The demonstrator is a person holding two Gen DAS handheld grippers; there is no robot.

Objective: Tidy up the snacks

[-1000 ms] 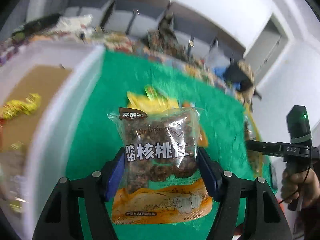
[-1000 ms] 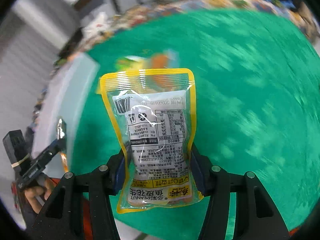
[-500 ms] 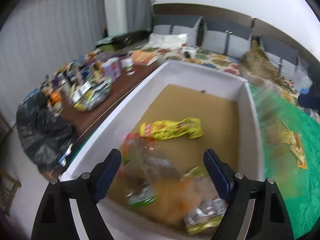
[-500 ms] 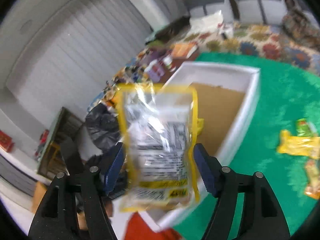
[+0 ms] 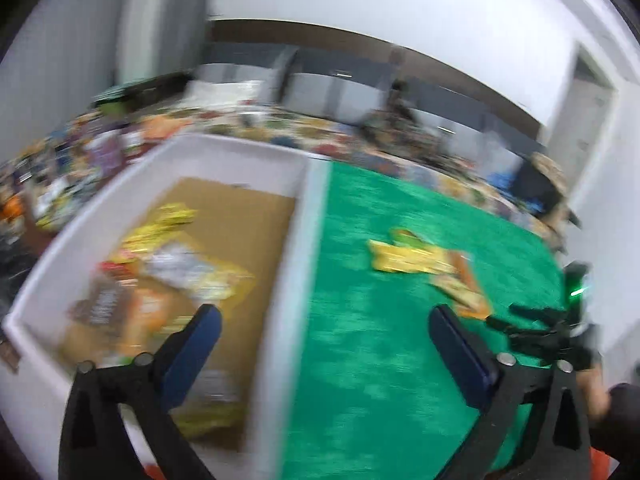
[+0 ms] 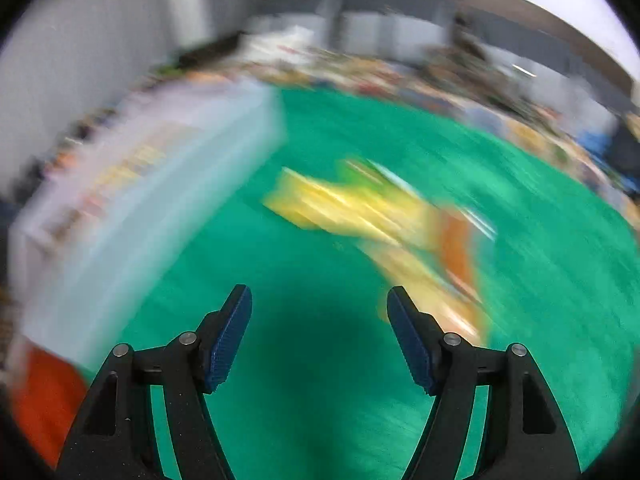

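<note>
white box (image 5: 304, 240) at left holds blurred snack packets (image 5: 160, 280) | left gripper (image 5: 324, 320) fingers spread, empty, over box rim | loose snacks (image 6: 372, 216) on green cloth (image 6: 320, 360) | right gripper (image 6: 320, 300) fingers spread, empty

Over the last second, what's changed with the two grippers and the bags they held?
Both let go: the left gripper and right gripper are open and empty, their bags dropped into the white box. Both swung back toward the green mat. The loose snacks there stayed put.

green cloth (image 6: 320, 264), white box (image 5: 308, 216), yellow packets (image 6: 344, 204)
</note>
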